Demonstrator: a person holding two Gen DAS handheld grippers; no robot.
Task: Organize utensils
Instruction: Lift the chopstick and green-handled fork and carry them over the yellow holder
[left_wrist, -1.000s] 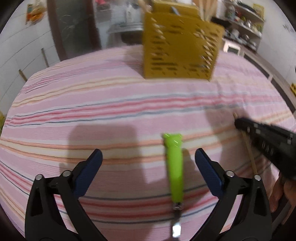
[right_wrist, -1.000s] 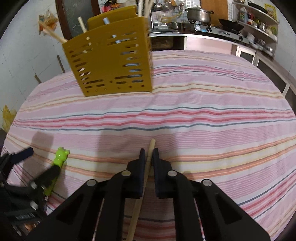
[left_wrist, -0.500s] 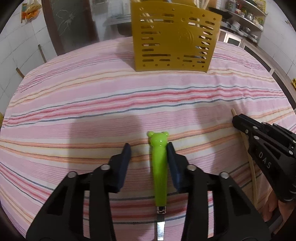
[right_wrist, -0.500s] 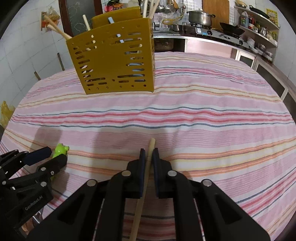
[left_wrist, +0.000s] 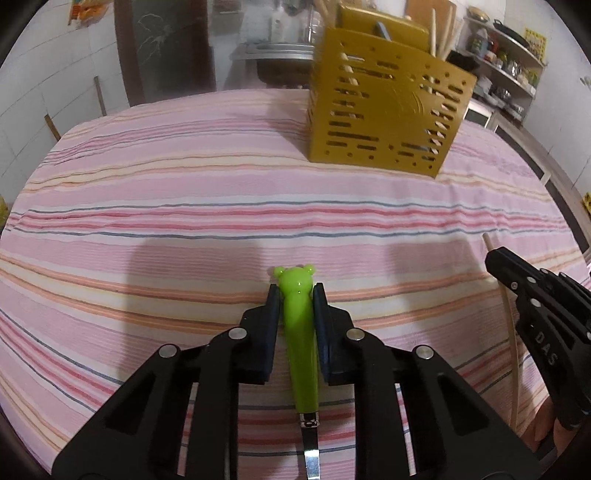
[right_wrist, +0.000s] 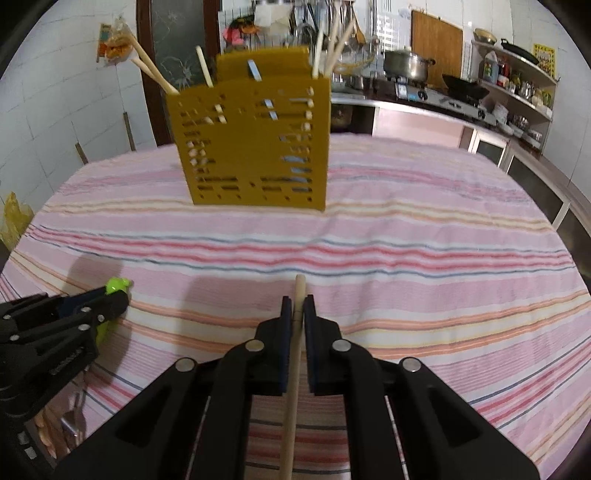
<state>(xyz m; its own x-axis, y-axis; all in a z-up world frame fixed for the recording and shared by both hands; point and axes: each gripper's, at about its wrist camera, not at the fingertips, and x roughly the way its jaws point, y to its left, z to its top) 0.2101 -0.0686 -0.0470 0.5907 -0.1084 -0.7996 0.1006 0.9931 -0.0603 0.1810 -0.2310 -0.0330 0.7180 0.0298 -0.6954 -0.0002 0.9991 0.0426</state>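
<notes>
Over striped cloth (left_wrist: 184, 206) | left gripper (left_wrist: 295, 295) tilted down, jaws just closed on green-handled utensil (left_wrist: 301, 350) | right gripper (right_wrist: 297, 306) jaws clamp chopstick (right_wrist: 293, 369)

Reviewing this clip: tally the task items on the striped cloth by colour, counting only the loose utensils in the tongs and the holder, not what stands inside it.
Green: 1, the bear-topped utensil clamped in the left tongs
Pale wood: 1, the chopstick clamped in the right tongs
Mustard yellow: 1, the slotted holder
Total: 3

Bare pink striped cloth-covered table (right_wrist: 406, 236) from centre out to 3 o'clock. Blocking at 12 o'clock: tall mustard-yellow perforated plastic utensil caddy (right_wrist: 255, 147), wooden chopsticks (right_wrist: 325, 48) sticking above the rim.
</notes>
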